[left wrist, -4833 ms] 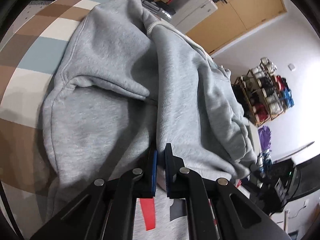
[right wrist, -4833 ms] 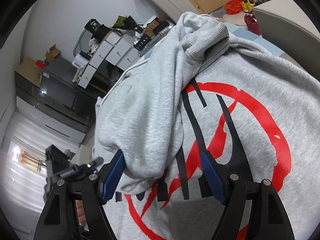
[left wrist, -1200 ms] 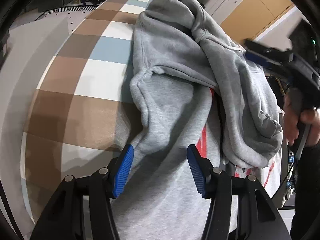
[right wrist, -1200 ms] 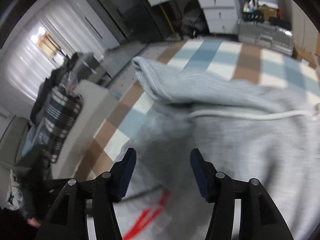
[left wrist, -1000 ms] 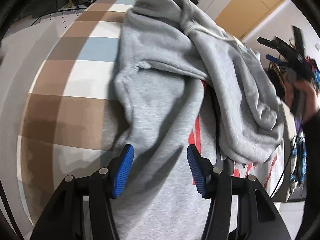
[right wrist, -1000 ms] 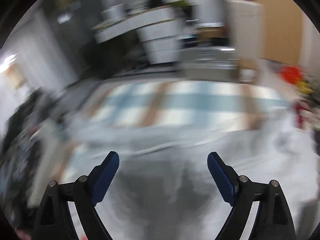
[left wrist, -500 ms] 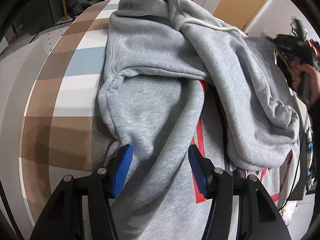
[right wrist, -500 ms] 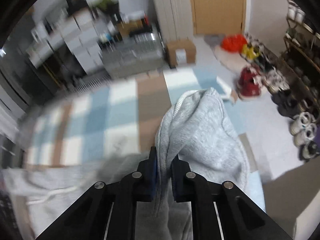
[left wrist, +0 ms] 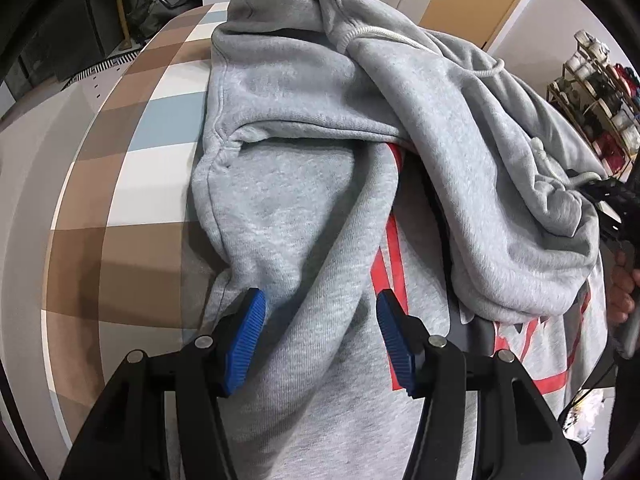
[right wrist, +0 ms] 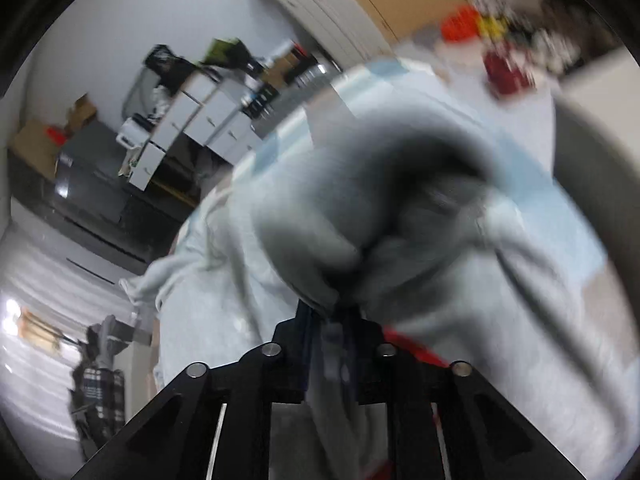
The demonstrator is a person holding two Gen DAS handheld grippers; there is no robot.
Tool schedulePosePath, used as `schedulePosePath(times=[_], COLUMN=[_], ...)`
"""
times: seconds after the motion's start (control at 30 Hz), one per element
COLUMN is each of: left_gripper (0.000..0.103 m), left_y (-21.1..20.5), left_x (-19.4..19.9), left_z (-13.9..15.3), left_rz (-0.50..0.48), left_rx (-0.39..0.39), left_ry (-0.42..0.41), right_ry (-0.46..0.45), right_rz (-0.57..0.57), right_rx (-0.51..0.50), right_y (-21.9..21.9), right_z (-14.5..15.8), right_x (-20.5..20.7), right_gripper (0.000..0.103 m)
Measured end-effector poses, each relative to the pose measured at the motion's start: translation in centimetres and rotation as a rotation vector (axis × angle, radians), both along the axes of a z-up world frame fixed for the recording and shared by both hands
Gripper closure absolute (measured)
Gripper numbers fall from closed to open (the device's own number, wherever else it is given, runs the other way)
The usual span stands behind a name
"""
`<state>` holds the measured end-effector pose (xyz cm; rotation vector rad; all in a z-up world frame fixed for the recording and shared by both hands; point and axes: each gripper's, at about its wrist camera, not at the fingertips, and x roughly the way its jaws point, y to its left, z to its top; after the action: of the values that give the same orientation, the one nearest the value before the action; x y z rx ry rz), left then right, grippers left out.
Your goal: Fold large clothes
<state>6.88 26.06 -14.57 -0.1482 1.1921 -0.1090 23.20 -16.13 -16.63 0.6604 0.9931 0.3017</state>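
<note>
- Straddling a raised ridge of cloth, the left hand-held gripper stands about half open, its blue ribbed pads either side of the fold with no clear sign that they press on it.
- The cloth is a grey fleece hooded sweatshirt with a red and black print; it lies across the brown, white and pale-blue checked surface, filling its middle and right side, with the left edge of the surface bare.
- The ridge between the left pads runs straight away from that gripper, up toward the armpit seam; the sweatshirt's long axis follows the same line, from near edge to far edge.
- Over the printed chest a grey sleeve or hood mass is draped slantwise, with a white drawcord near the far end.
- At the right edge, the right hand-held gripper has just let its jaws widen a little, yet in its own blurred view they sit narrow with grey fleece bunched between them; it looks clamped on that draped mass.
- My reading: the right hand is the nearer one to the loose bundle, so the coming fold likely turns on carrying it across the long axis, while the left anchors the body.
- Beyond the far edge stand white drawer units and wooden cabinets.
</note>
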Motion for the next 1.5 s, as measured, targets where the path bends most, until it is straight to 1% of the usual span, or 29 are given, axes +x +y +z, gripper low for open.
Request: schedulePosePath(times=[0.03, 0.07, 0.1, 0.13, 0.23, 0.33, 0.37, 0.4, 0.47, 0.53, 0.57, 0.63, 0.67, 0.7, 0.73, 0.77, 0.8, 0.83, 0.87, 0.93, 1.0, 1.07, 1.13, 1.17, 1.2, 1.3, 1.37, 1.43, 1.5], left_gripper=[0.051, 0.051, 0.051, 0.051, 0.051, 0.051, 0.051, 0.051, 0.051, 0.051, 0.051, 0.051, 0.051, 0.051, 0.051, 0.051, 0.051, 0.051, 0.051, 0.051, 0.051, 0.051, 0.051, 0.051, 0.051, 0.051, 0.051, 0.051, 0.051], left_y=[0.1, 0.0, -0.1, -0.2, -0.1, -0.1, -0.1, -0.2, -0.3, -0.3, -0.4, -0.4, -0.4, -0.3, -0.2, -0.2, -0.2, -0.1, 0.0, 0.2, 0.3, 0.5, 0.7, 0.7, 0.7, 0.9, 1.4, 2.3, 3.6], left_x=[-0.1, -0.1, -0.2, -0.3, -0.4, -0.4, -0.4, -0.4, -0.5, -0.6, -0.5, -0.4, -0.4, -0.4, -0.2, -0.2, -0.1, -0.1, 0.0, 0.0, 0.0, -0.1, -0.5, -0.7, -1.0, -1.9, -3.2, -4.8, -6.6], left_z=[0.1, 0.0, 0.1, 0.1, 0.2, 0.3, 0.3, 0.3, 0.4, 0.4, 0.4, 0.4, 0.4, 0.4, 0.5, 0.5, 0.5, 0.6, 0.6, 0.8, 1.0, 1.6, 2.5, 2.9, 3.3, 4.3, 4.5, 4.3, 3.4], left_rz=[-0.004, -0.009, -0.013, -0.015, -0.013, -0.01, -0.009, -0.01, -0.017, -0.021, -0.024, -0.025, -0.026, -0.026, -0.027, -0.03, -0.031, -0.033, -0.034, -0.036, -0.041, -0.049, -0.062, -0.07, -0.078, -0.073, -0.063, -0.038, -0.009], left_rx=[0.004, 0.01, 0.012, 0.01, -0.006, -0.011, -0.009, -0.004, 0.009, 0.018, 0.021, 0.025, 0.023, 0.02, 0.017, 0.016, 0.015, 0.015, 0.014, 0.006, -0.005, -0.019, -0.03, -0.031, -0.024, 0.013, 0.025, 0.007, 0.012], left_ry=[0.0, 0.0, 0.001, 0.003, 0.01, 0.013, 0.012, 0.01, 0.005, 0.001, 0.0, -0.001, 0.001, 0.002, 0.003, 0.005, 0.006, 0.006, 0.006, 0.005, -0.004, -0.028, -0.058, -0.08, -0.1, -0.147, -0.157, -0.152, -0.108], right_ry=[0.026, 0.039, 0.046, 0.047, 0.014, -0.085, -0.133, -0.194, -0.269, -0.334, -0.341, -0.283, -0.23, -0.161, -0.063, -0.019, 0.021, 0.008, -0.029, -0.04, -0.027, -0.028, -0.072, -0.105, -0.133, -0.256, -0.335, -0.404, -0.48], right_rz=[-0.003, -0.007, -0.006, -0.001, 0.03, 0.046, 0.054, 0.053, 0.057, 0.057, 0.064, 0.099, 0.104, 0.119, 0.156, 0.167, 0.179, 0.182, 0.171, 0.175, 0.165, 0.127, 0.101, 0.099, 0.099, 0.116, 0.144, 0.168, 0.194], right_rx=[0.016, 0.017, 0.002, -0.021, -0.122, -0.222, -0.25, -0.276, -0.341, -0.392, -0.427, -0.553, -0.623, -0.666, -0.689, -0.687, -0.671, -0.642, -0.627, -0.598, -0.505, -0.436, -0.365, -0.333, -0.308, -0.223, -0.155, -0.091, -0.066], right_y=[-0.4, -0.7, -0.9, -1.0, -0.9, -0.3, 0.2, 0.7, 2.0, 3.6, 4.5, 6.7, 7.1, 7.5, 7.7, 7.4, 7.4, 7.2, 7.0, 6.4, 5.2, 4.0, 3.3, 3.3, 3.5, 4.3, 5.4, 6.4, 7.6], right_z=[0.2, 0.6, 1.1, 1.5, 3.6, 7.5, 9.0, 10.7, 13.1, 14.6, 14.6, 12.9, 11.0, 8.7, 5.4, 3.6, 1.6, 0.9, 0.7, 0.6, 0.9, 2.1, 4.4, 5.5, 6.7, 8.8, 9.3, 9.1, 8.6], right_x=[-0.3, -0.9, -1.5, -2.1, -3.5, -4.2, -3.7, -2.9, -1.6, 0.8, 2.2, 4.8, 6.0, 7.0, 8.0, 8.2, 8.3, 8.1, 7.6, 7.4, 7.1, 5.5, 2.9, 1.0, -0.6, -7.7, -12.5, -16.3, -20.0], right_gripper=[0.069, 0.052, 0.039, 0.037, 0.037, 0.034, 0.032, 0.027, 0.017, 0.017, 0.018, 0.018, 0.02, 0.022, 0.028, 0.037, 0.036, 0.036, 0.035, 0.035, 0.035, 0.035, 0.034, 0.026, 0.015, 0.002, 0.0, 0.0, 0.0])
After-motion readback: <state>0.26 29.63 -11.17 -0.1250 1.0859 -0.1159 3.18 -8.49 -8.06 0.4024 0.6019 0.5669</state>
